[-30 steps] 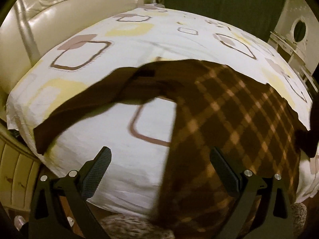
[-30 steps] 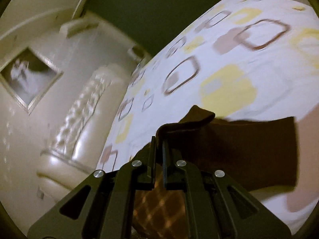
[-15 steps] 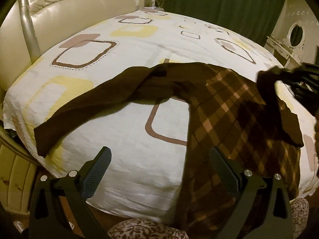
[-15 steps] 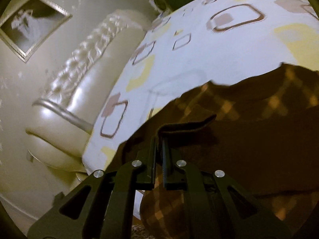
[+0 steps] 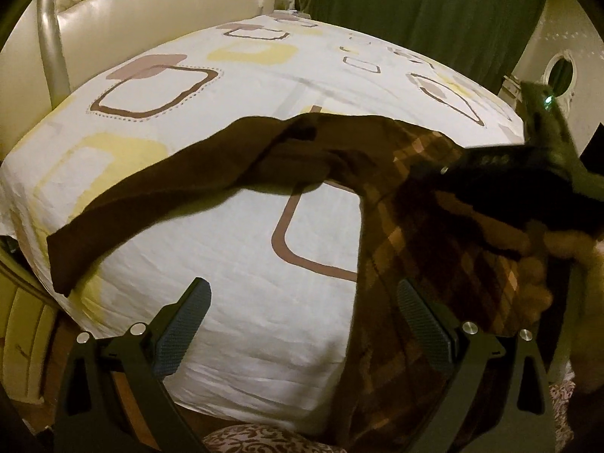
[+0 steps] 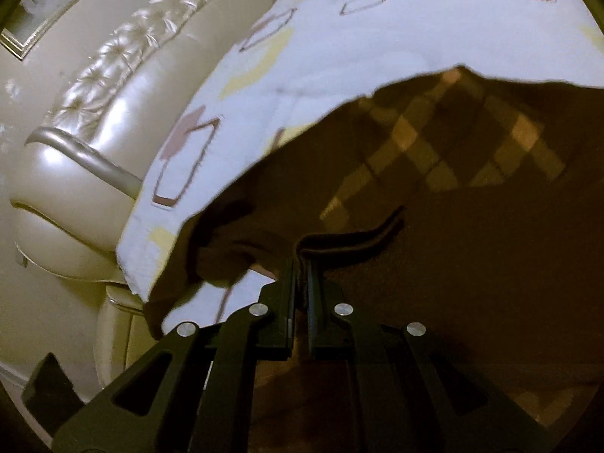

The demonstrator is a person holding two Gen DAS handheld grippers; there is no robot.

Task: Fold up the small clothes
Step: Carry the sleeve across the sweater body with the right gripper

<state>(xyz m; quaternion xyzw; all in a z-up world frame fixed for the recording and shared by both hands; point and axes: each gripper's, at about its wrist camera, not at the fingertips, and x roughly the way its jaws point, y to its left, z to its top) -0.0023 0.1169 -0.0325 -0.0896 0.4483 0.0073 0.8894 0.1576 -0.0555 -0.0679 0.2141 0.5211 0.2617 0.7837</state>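
A dark brown garment with a checked body (image 5: 426, 234) lies on the bed; its left sleeve (image 5: 151, 204) stretches out flat to the left edge. My left gripper (image 5: 302, 324) is open and empty, above the bed's near edge, left of the checked body. My right gripper (image 6: 301, 264) is shut on the garment's other sleeve cuff (image 6: 347, 241) and holds it over the checked body (image 6: 453, 143). In the left wrist view the right gripper (image 5: 445, 168) shows blurred at the right, with the held sleeve over the body.
The bed sheet (image 5: 241, 120) is white with brown and yellow squares. A cream tufted headboard (image 5: 113, 11) stands at the far left, also seen in the right wrist view (image 6: 98, 120). Green curtains (image 5: 415, 3) hang behind. A patterned rug (image 5: 249, 441) lies below.
My right gripper has carried the sleeve leftwards and further in over the checked body. The left gripper has stayed open and nearly still.
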